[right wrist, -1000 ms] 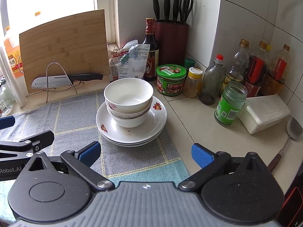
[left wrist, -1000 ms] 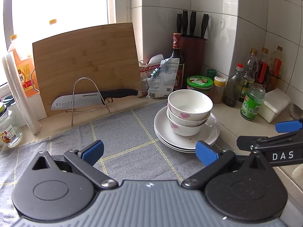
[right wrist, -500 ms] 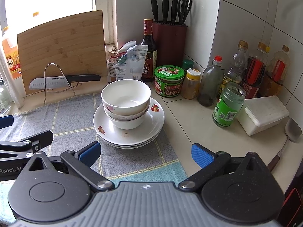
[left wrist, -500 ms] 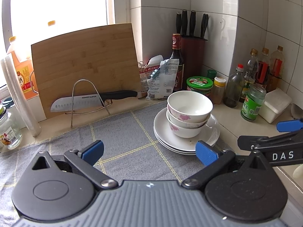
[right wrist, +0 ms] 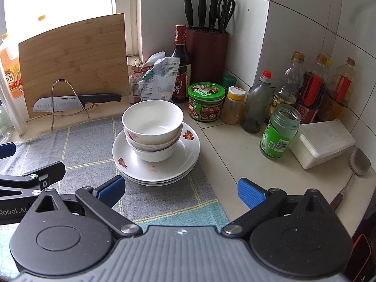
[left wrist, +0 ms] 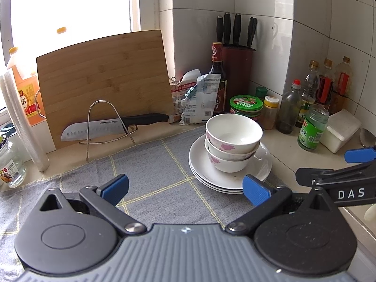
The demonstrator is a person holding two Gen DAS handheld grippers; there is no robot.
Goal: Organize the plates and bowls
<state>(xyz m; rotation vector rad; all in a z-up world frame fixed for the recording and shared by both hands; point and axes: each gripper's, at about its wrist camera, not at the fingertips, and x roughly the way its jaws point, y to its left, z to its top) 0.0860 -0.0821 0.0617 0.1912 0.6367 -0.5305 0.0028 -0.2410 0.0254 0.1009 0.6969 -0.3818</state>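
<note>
White tiled walls meet in a corner behind a pale kitchen counter (right wrist: 235, 155), part of it covered by a grey cloth (left wrist: 150, 178) with thin yellow lines. On the cloth's right edge sits a stack of white plates (right wrist: 188, 150) with small red flower prints on the rim, and nested bowls (right wrist: 152, 127), white with pink floral sides, stand in its centre. From the left gripper (left wrist: 185, 186) the stack lies at one o'clock; from the right gripper (right wrist: 179, 188) at eleven o'clock. Both grippers are spread wide and hold nothing. A bamboo cutting board (left wrist: 105, 77) leans at the window with a knife (left wrist: 110, 127) before it.
</note>
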